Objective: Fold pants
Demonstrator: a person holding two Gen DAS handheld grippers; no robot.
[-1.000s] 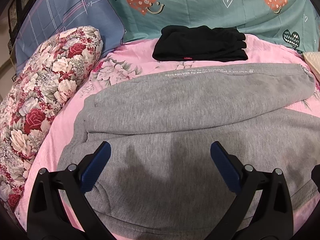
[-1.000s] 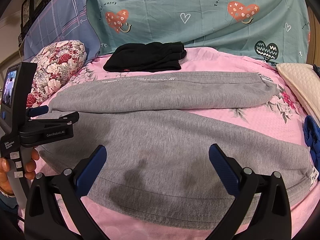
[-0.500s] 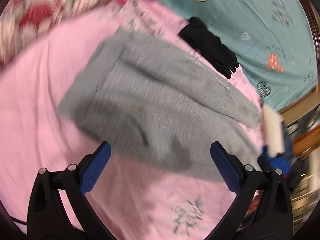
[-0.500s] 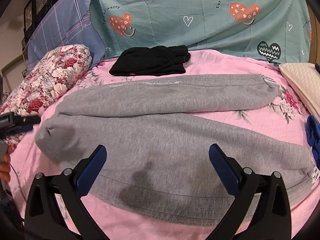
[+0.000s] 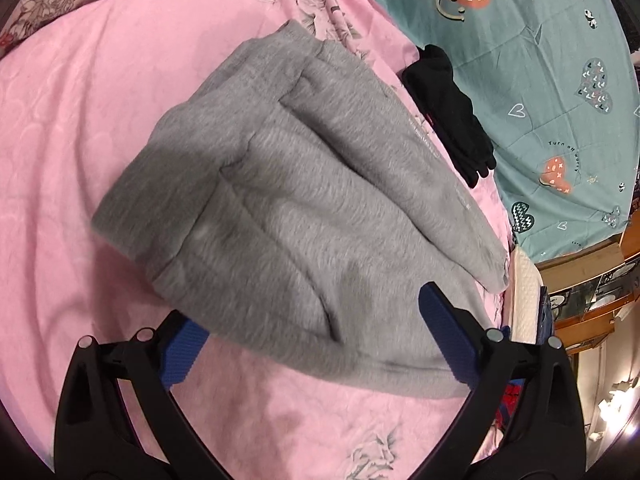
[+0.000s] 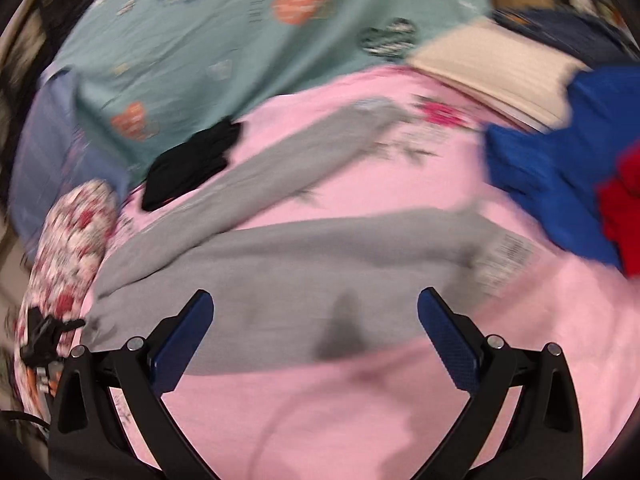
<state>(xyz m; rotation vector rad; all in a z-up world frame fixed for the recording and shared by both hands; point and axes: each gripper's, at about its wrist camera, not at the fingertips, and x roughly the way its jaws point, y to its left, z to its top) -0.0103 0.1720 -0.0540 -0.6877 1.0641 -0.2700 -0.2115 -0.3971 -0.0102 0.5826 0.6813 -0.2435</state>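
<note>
Grey sweatpants (image 5: 304, 208) lie spread flat on the pink bed sheet (image 5: 80, 128), legs apart in a V. In the left wrist view the waistband is at the left and the legs run to the right. My left gripper (image 5: 316, 340) is open and empty, just above the near edge of the pants. In the right wrist view, which is blurred, the pants (image 6: 320, 256) lie across the middle, with a white label (image 6: 508, 256) at the near leg's cuff. My right gripper (image 6: 316, 340) is open and empty over the near leg.
A folded black garment (image 5: 452, 108) lies beyond the pants by the teal heart-print cover (image 5: 540, 60). A floral pillow (image 6: 68, 248) is at the left. A cream cushion (image 6: 500, 76) and blue and red clothes (image 6: 568, 176) lie at the right.
My left gripper swung left and turned, now facing the pants from the waistband side. My right gripper moved right toward the leg cuffs and is still moving. Both stayed open.
</note>
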